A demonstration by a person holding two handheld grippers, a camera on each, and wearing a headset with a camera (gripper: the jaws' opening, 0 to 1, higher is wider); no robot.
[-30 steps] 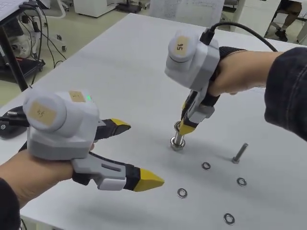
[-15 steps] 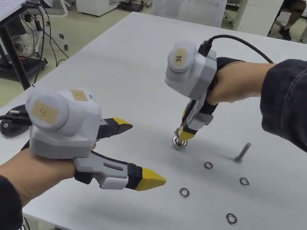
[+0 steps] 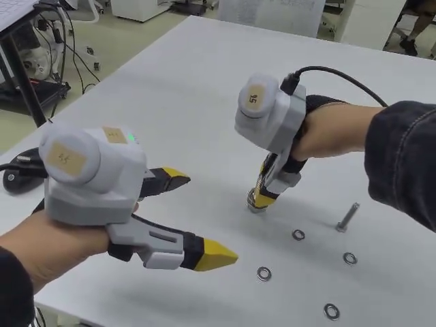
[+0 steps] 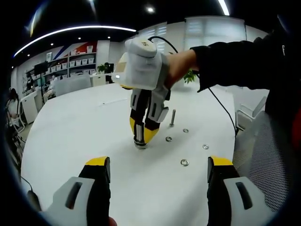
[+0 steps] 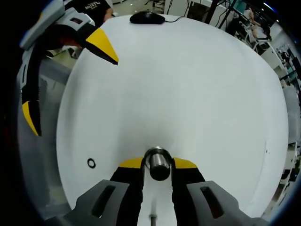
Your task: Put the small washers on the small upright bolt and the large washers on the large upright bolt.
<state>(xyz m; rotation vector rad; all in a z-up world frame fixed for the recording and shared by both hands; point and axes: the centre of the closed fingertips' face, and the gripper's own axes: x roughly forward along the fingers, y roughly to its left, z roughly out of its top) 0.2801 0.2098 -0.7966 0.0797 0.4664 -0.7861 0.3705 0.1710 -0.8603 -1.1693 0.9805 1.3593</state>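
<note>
Right fingers: the right gripper [image 3: 262, 199] points steeply down, and its yellow-tipped fingers [image 5: 132, 165] are closed in against the two sides of the large upright bolt [image 5: 159, 164]. We cannot tell whether a washer sits between them
Left fingers: the left gripper [image 3: 197, 216] hangs above the surface [image 3: 170, 88] with its fingers [image 4: 98, 186] spread wide, holding nothing
Large upright bolt: directly between the right fingertips, standing on its head. Its base is hidden behind them in the head view
Small upright bolt: the small upright bolt [image 3: 347, 218] stands well apart from the right fingers, on their far side from the left gripper. It is bare as far as we can see
Washers: four washers lie flat on the surface, one [image 3: 298, 235] just beside the right fingers, one [image 3: 349, 258] near the small bolt, and two [image 3: 263, 274] [image 3: 332, 311] ahead of the left fingertips. We judge these last two the larger pair, though not with certainty
Why held so: we judge the right fingers straddle the shank to guide a washer down it, or to let one go there. The left fingers wait spread and pointed toward the loose washers, ready for a pick
Writing: a round sticker [image 3: 254, 97] on the right gripper reads 56, as best we can make out. The left gripper's sticker [image 3: 65, 158] is too faint to read
Also: a computer mouse [image 5: 146, 18] lies at the surface's edge, far ahead of the right fingers
</note>
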